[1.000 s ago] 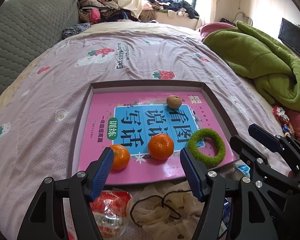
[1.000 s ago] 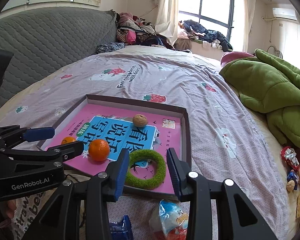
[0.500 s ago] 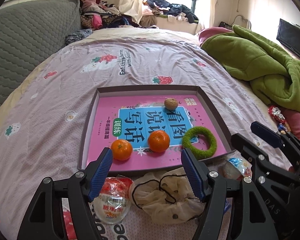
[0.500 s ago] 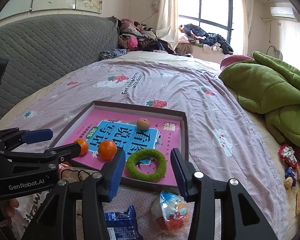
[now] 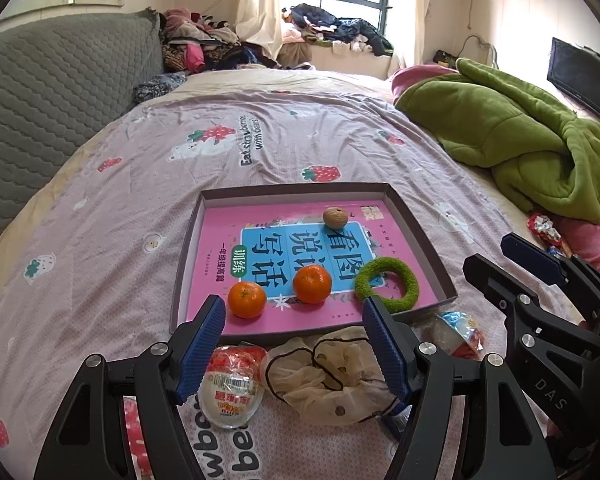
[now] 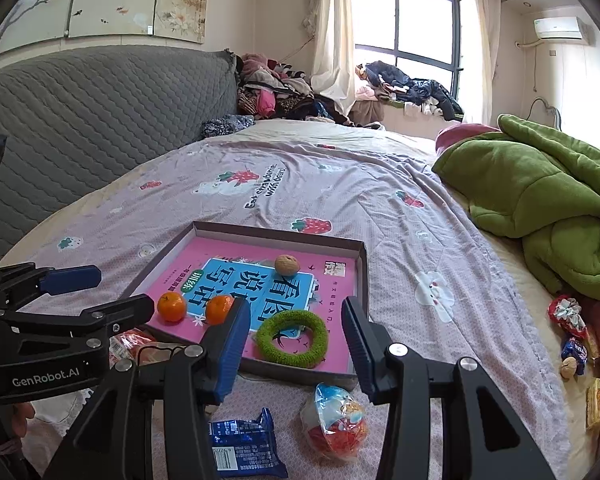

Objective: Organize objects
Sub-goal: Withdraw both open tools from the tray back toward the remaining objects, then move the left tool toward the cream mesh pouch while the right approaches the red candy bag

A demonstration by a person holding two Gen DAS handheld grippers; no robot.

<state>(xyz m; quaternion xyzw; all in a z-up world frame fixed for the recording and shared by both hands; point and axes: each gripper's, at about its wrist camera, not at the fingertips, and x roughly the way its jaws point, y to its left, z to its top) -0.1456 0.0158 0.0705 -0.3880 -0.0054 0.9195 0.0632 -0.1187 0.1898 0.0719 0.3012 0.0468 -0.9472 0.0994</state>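
Lower centre of the frame, the tray (image 5: 416,224) holds two tangerines (image 5: 247,300), one walnut (image 5: 335,217) and one green ring (image 5: 387,285), while both the left gripper (image 5: 294,330) and right gripper (image 6: 292,330) hang spread, pinching nothing.

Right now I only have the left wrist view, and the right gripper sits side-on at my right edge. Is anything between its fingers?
Observer: No. The right wrist view shows the right gripper open with nothing between its pads. The green ring lies in the tray beyond it.
Reviewer: Something blue peeks out low in my view. What is it?
Observer: A blue snack packet, lying on the bedspread in front of the tray.
Reviewer: Is there any nut besides the walnut in the tray?
Observer: Yes, a second walnut lies near the bedspread's right edge, among wrapped sweets.
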